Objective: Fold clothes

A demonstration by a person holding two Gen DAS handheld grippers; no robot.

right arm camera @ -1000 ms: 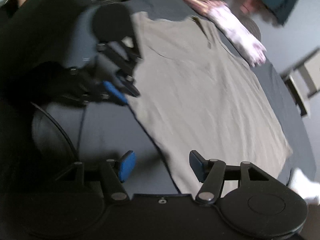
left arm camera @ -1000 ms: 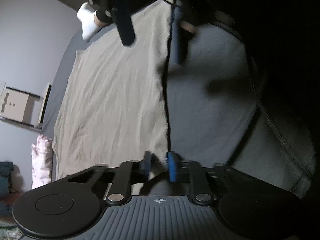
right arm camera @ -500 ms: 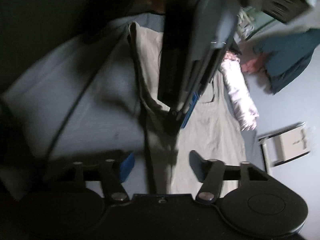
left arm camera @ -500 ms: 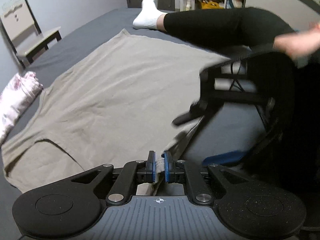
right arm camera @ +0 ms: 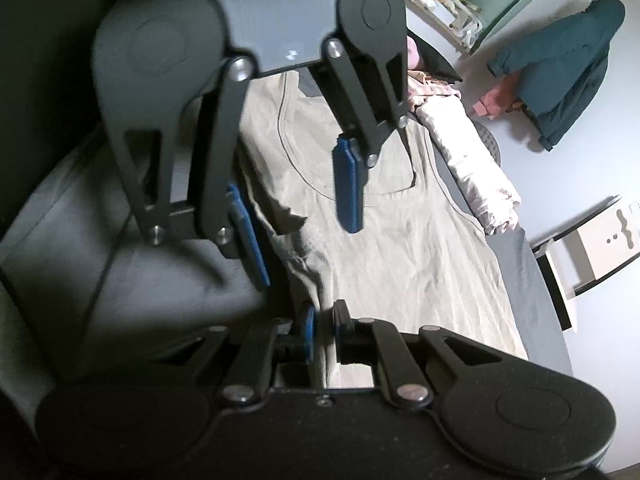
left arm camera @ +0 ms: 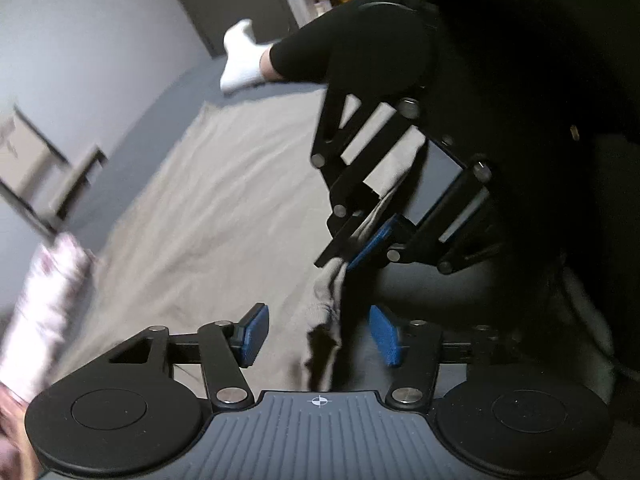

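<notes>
your right gripper has its blue-padded fingers pinched together on the near edge of the beige ribbed sleeveless top, which lies spread flat across the dark grey bed, neckline toward the far end. in the left wrist view that same gripper shows a bunched fold of the cloth trapped between its pads. your left gripper has its fingers spread wide, one on each side of the raised hem ridge, gripping nothing; from the right wrist view it hangs just above the armhole side of the top.

the risk, as i judge it, is in that single pinch. the right fingers hold only a narrow gather of fabric, so a quick lift could let it slide out, or drag the whole top askew across the bed. if you close the left fingers where they stand, they may catch just the top layer, or a lump of it, and the fold will come out crooked. the two tools are also very near each other, so a hasty move could knock them together. the rolled pale floral cloth lies just beside the far edge and could be caught in a sweep.
</notes>
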